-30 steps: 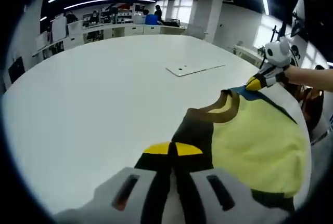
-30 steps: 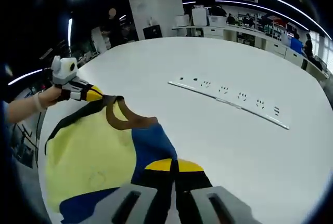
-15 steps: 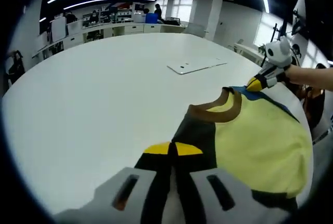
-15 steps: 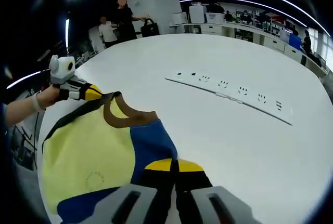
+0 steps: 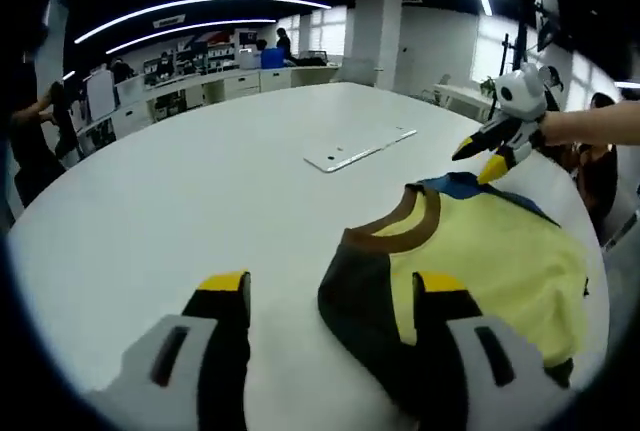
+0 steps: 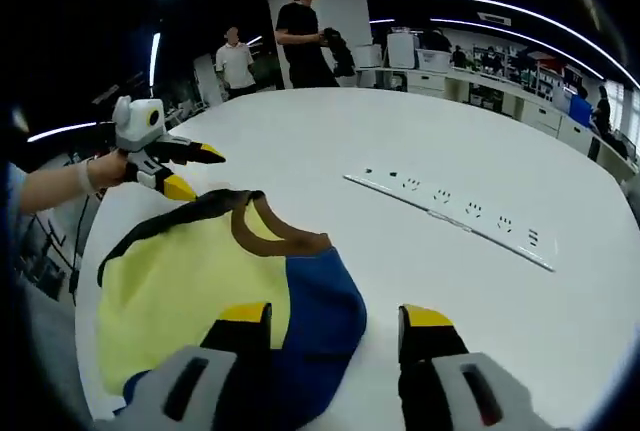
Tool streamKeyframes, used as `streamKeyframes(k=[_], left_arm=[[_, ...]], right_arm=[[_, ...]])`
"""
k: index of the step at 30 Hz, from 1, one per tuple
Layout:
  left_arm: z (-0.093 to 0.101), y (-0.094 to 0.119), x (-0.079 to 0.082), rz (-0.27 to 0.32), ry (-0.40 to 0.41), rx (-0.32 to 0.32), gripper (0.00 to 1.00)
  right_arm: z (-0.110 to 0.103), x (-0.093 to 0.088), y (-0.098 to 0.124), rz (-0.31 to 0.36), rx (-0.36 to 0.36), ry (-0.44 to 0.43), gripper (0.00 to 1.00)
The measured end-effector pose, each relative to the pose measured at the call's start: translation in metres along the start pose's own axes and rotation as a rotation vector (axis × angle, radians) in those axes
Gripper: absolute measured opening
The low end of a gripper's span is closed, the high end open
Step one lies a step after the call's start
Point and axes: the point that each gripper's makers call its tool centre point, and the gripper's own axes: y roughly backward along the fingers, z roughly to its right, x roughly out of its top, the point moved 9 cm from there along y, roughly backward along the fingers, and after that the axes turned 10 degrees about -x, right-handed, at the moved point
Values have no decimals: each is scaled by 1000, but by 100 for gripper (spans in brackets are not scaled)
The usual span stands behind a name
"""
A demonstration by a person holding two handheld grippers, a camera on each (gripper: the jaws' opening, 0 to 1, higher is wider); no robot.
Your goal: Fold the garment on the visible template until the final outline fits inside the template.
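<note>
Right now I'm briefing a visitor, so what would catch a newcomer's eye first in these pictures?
The yellow garment with a brown collar, lying on the white table. Next, the open left gripper and open right gripper, jaws spread above it. Beyond, a white power strip lies on the table.

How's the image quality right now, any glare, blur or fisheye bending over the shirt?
Left gripper view: shirt sharp, evenly lit, no glare; white table bright, its edge bowed by the fisheye. Right gripper view: shirt clear, ceiling light strips curve overhead, power strip readable, background people soft.
</note>
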Motion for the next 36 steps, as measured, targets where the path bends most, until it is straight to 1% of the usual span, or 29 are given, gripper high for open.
streamKeyframes(k=[1, 2, 4, 7, 8, 9, 10, 11, 13, 15, 17, 19, 22, 25, 29, 34, 36], left_arm=[[2, 3, 1, 4, -3, -16, 71], [3, 4, 2, 13, -9, -27, 74], [7, 8, 3, 11, -25, -43, 79], [14, 14, 5, 7, -45, -71, 91], [16, 15, 5, 4, -47, -80, 96], [18, 17, 5, 2, -47, -90, 99], [21, 21, 5, -2, -43, -104, 99], [24, 23, 5, -4, -39, -117, 99], [29, 29, 6, -10, -34, -135, 99], [35, 35, 8, -15, -41, -136, 99], [40, 44, 11, -3, -44, -134, 99], [46, 51, 14, 6, -44, -132, 98], [54, 61, 16, 19, -57, -135, 97], [62, 71, 12, 23, -49, -137, 96], [74, 81, 6, 17, -55, -141, 96], [87, 92, 0, 29, -42, -139, 96], [92, 95, -2, 32, -29, -137, 96]], right_arm=[[-2, 2, 4, 13, 12, 16, 62], [-4, 2, 6, 13, 23, 20, 67], [-9, 4, 12, 18, 42, 33, 74], [-16, 5, 20, 23, 71, 39, 87], [-18, 5, 22, 22, 74, 38, 95], [-21, 5, 25, 20, 75, 50, 99], [-22, 5, 27, 19, 74, 68, 100], [-24, 5, 30, 8, 87, 80, 100], [-29, 5, 36, 9, 99, 82, 100], [-35, 6, 43, 7, 103, 96, 100], [-40, 6, 49, 17, 103, 110, 100], [-40, 7, 54, 26, 111, 106, 100], [-49, 2, 64, 21, 112, 129, 100], [-56, -3, 72, 21, 121, 132, 100], [-61, -8, 76, 6, 127, 150, 99], [-71, -10, 85, 22, 138, 153, 99], [-72, -10, 89, 26, 131, 156, 99]])
